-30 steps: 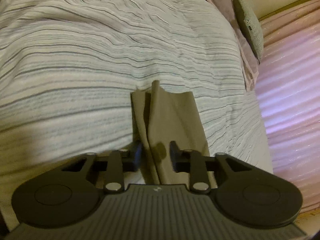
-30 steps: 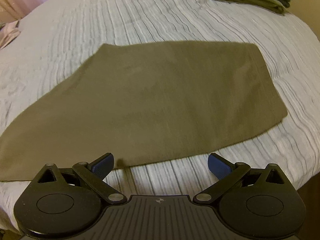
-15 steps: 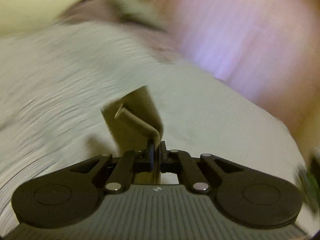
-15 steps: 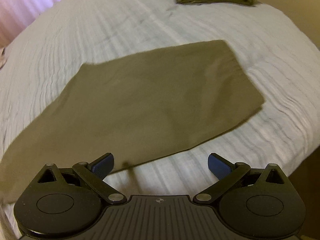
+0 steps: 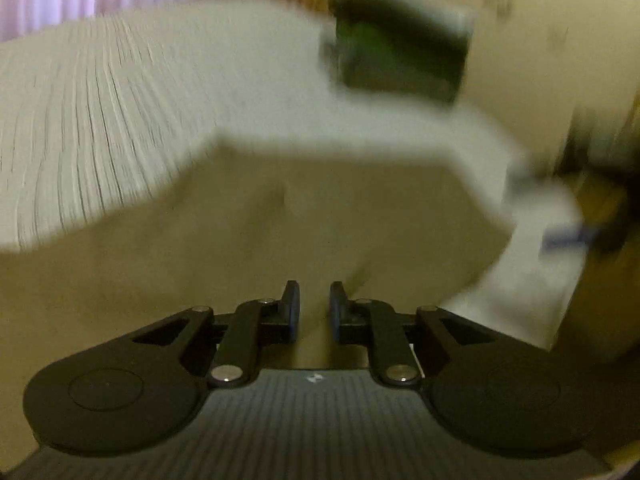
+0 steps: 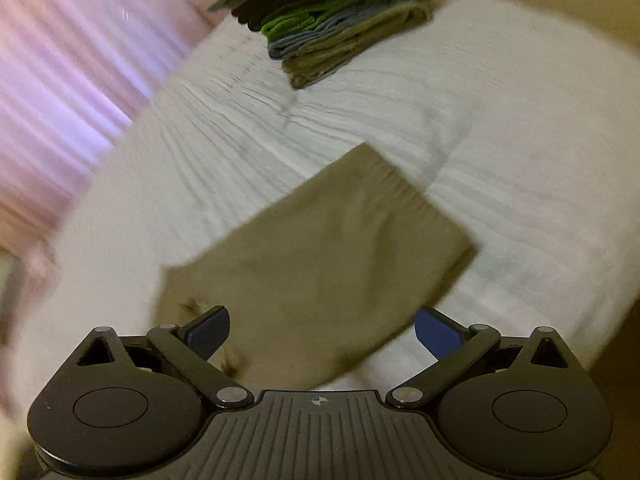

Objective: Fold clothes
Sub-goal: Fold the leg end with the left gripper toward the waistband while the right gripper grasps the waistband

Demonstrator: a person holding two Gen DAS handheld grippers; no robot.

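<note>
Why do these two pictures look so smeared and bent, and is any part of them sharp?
Left wrist view: heavy motion blur smears the olive cloth and the folded stack; only the left gripper itself is crisp. Right wrist view: milder blur, the stack's layers readable, the right gripper sharp. Both have fisheye curvature, dark corners and dim, yellowish light.

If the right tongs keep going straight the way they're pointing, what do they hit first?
Most likely the olive garment lying flat on the bed, just ahead of the open right tongs; blur makes depth uncertain.
</note>
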